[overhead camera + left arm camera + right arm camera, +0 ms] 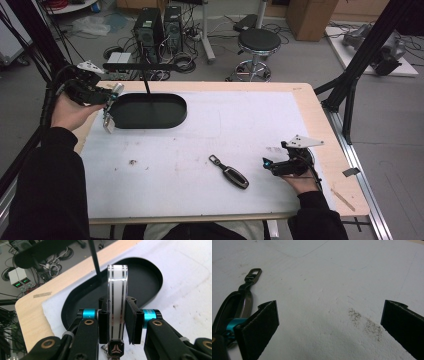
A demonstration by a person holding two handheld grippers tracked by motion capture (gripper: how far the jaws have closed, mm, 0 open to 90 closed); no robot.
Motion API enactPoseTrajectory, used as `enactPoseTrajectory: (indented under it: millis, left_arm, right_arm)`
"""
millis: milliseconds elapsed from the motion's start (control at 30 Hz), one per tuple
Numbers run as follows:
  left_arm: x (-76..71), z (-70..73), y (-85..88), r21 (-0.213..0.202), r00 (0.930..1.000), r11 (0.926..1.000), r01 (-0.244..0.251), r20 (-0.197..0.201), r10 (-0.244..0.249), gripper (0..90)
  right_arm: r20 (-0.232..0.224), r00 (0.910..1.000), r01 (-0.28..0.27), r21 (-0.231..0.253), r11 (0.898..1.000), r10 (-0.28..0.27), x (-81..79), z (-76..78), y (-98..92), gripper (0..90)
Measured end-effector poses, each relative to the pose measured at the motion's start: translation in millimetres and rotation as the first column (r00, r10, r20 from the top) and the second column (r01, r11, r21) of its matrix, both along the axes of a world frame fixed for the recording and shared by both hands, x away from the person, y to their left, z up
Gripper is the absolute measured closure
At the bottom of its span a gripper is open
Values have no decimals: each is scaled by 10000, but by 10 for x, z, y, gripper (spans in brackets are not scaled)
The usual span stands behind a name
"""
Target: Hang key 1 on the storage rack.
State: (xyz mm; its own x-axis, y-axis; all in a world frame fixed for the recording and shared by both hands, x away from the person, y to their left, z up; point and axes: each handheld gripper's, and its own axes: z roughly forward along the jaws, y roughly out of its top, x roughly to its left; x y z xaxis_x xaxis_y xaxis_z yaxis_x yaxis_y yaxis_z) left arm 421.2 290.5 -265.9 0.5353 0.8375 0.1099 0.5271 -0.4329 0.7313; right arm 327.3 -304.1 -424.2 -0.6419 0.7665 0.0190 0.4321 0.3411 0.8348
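The left tongs [117, 322] clamp a clear, silver-striped key fob [117, 297] upright at frame centre, above the black oval tray [147, 277]; the right tongs [329, 322] gape wide over the desk [324, 277]

A glossy white key fob [117, 297] with thin dark stripes stands upright, pinched at its lower half, raised over the near left end of a black oval tray [145, 282].
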Motion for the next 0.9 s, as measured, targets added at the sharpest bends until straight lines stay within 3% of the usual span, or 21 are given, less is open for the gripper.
enactPoseTrajectory:
  millis: [133,267,433,600,900]
  left_arm:
    - [55,35,48,-307,9997,9995,-113,220,120,748]
    - [118,91,49,-138,9991,9998,-155,391,161,748]
    - [157,193,-20,-288,9903,9995,-118,1380,156,749]
    - [269,312,-62,-578,9888,9983,-89,1484,174,748]
    - [449,366,-104,-1132,9834,9935,93,1811,114,749]
  right_arm:
    - [-37,10000,19,-60,10000,-20,1,-3,-3,9]
    - [-18,9999,117,-36,9999,-117,1,-2,-26,8]
    - [17,9998,188,-42,9998,-188,-12,-5,-50,9]
    - [14,9998,207,-28,9998,-207,-26,-6,-53,8]
    - [-73,9997,251,-25,9997,-252,-27,-24,-63,9]
